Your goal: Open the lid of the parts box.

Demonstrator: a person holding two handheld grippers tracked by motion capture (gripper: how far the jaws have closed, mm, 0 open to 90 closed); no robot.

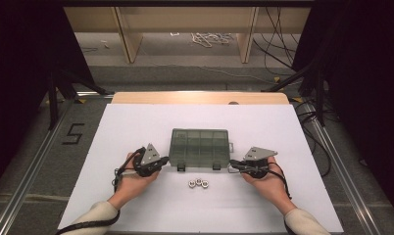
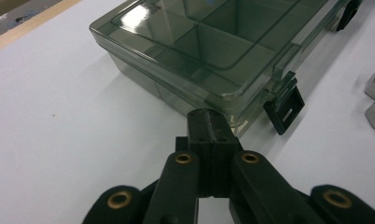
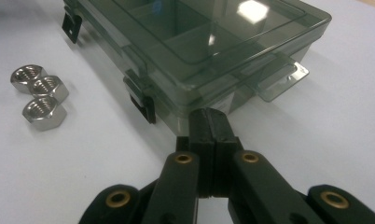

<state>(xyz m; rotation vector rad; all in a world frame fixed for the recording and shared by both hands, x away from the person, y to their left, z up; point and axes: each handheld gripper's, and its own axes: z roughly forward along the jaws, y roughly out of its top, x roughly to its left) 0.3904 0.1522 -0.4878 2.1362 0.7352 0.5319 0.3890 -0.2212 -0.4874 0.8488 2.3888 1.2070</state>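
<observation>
The box (image 1: 200, 147) sits shut in the middle of the white worktop (image 1: 136, 127), both black latches (image 2: 284, 108) hanging loose, and three nuts (image 1: 198, 183) lie just in front of it, so the job looks barely started: lid to lift, nuts to put in. The left gripper (image 1: 161, 160) and right gripper (image 1: 235, 164) are squeezed closed, holding nothing, each tip right by a front corner of the box.
</observation>
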